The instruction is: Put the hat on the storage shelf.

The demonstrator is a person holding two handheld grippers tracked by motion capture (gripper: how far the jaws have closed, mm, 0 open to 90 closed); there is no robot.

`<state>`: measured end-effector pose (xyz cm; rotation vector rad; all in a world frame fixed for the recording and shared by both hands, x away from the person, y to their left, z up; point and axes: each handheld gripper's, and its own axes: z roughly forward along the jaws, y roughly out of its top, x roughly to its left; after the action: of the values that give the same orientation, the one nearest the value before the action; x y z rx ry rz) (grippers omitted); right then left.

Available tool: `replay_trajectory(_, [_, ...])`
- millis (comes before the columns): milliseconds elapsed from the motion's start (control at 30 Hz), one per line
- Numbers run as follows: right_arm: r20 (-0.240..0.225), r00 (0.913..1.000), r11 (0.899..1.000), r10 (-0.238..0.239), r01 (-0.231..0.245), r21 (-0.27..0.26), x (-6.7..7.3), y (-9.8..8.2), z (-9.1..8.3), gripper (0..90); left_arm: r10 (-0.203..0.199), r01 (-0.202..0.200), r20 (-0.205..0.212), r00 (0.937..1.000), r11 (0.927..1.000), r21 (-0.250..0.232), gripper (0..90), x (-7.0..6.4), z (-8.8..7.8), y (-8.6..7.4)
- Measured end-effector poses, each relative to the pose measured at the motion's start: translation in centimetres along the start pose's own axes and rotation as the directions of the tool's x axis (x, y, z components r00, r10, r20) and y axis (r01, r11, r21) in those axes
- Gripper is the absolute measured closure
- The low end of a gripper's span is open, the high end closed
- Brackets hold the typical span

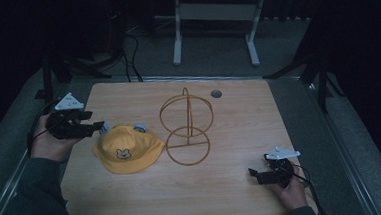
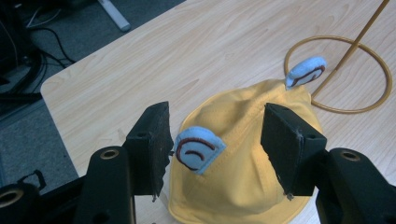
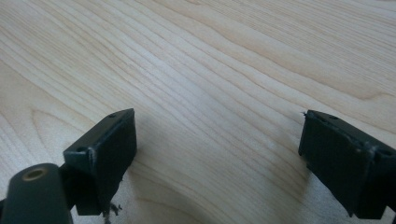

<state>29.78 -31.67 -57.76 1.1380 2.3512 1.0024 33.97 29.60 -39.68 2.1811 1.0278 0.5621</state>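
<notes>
A yellow child's bucket hat (image 1: 124,149) with a small bear face on the front and two pale blue ears lies crown-up on the left half of the wooden table (image 1: 234,195), just left of a gold wire hat stand (image 1: 187,125). The stand's ring base rests on the table near the centre, and its upright hoops rise from the far side of that ring; the hat's brim lies near the base, and I cannot tell if they touch.

The step in hand looks like the approach for a grasp, most likely so the hat can be lifted onto the stand. The left gripper (image 1: 93,127) sits at the hat's far-left edge with its jaws spread wide. In the left gripper view, the nearer blue ear (image 2: 198,148) lies between the two fingers (image 2: 150,140), closer to the left one, and the yellow crown fills the gap beyond it. Nothing is pinched yet.

The next move calls for easing the left gripper forward and down until the fabric at the ear or crown sits squarely between the pads, then closing on it. Soft cloth may bunch or slip, so a deep bite seems wise.

The right gripper (image 1: 257,175) rests low over bare wood at the near right, well apart from the hat, its jaws also parted and holding nothing.
</notes>
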Motion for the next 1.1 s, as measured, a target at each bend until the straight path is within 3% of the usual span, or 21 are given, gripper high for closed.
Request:
replay_trajectory(367, [0.0,1.0,1.0,0.0,0.0,0.0,0.0,0.0,0.0,11.2,0.061,-0.063,0.025,0.9978,0.9968,0.049,42.9,-0.2,0.8,1.4])
replay_trajectory(567, [0.0,1.0,1.0,0.0,0.0,0.0,0.0,0.0,0.0,11.2,0.076,-0.078,0.037,0.9964,0.9954,0.055,42.9,-0.2,0.9,1.9])
replay_trajectory(867, [0.0,1.0,1.0,0.0,0.0,0.0,0.0,0.0,0.0,11.2,0.12,-0.126,0.09,0.9887,0.9897,0.067,42.9,-0.6,1.3,2.9])
replay_trajectory(1100, [0.0,1.0,1.0,0.0,0.0,0.0,0.0,0.0,0.0,11.2,0.14,-0.149,0.102,0.9848,0.9856,0.08,43.4,-0.9,1.7,3.4])
